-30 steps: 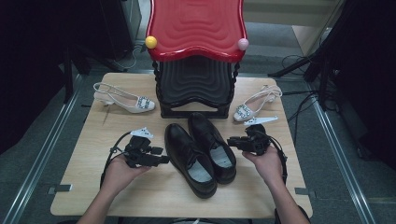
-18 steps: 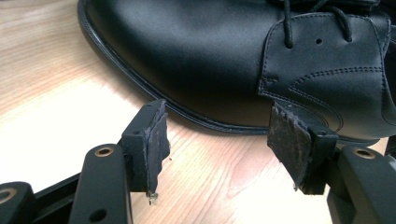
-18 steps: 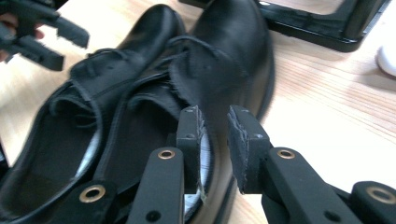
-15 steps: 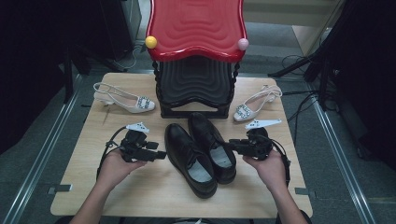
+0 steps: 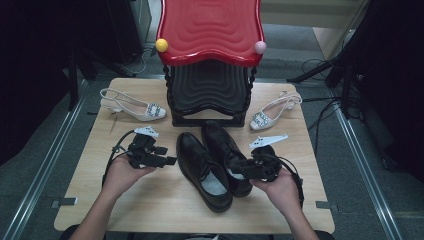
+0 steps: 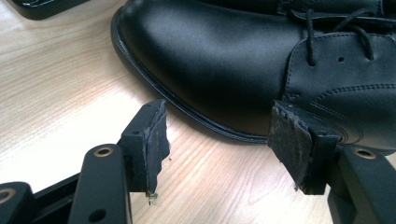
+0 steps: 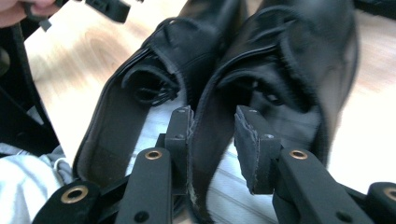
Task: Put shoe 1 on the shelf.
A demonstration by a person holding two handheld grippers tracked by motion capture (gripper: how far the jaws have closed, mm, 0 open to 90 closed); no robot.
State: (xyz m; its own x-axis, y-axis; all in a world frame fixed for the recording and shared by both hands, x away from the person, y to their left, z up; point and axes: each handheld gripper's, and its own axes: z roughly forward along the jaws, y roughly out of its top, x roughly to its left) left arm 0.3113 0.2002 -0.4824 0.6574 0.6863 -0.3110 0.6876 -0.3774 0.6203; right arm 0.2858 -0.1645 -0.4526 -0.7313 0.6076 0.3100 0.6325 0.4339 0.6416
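The pair of black lace-up shoes sits side by side in the middle of the worktop (image 5: 90, 210), just in front of the black stand under the red wavy tray (image 5: 210, 30); the left shoe (image 5: 202, 170) lies nearer the person, the right shoe (image 5: 227, 155) just beside it and touching along the inner side; lining them up looks all but finished. The left hand-held gripper (image 5: 170, 161) rests just beside the left shoe's outer side, its jaws spread wide with only bare wood between the pads and the toe cap close ahead, touching nothing. The right hand-held gripper (image 5: 239, 170) is at the heel end of the right shoe; its jaws straddle that shoe's inner wall at the opening and have just been opening, one pad against the leather and the other standing off, so the pinch appears released. Two pale slingback heels lie apart, one (image 5: 132, 105) at the far left, one (image 5: 272, 111) at the far right of the stand, untouched. What seems left, judging from this, is drawing both grippers clear, and perhaps pairing the pale heels.
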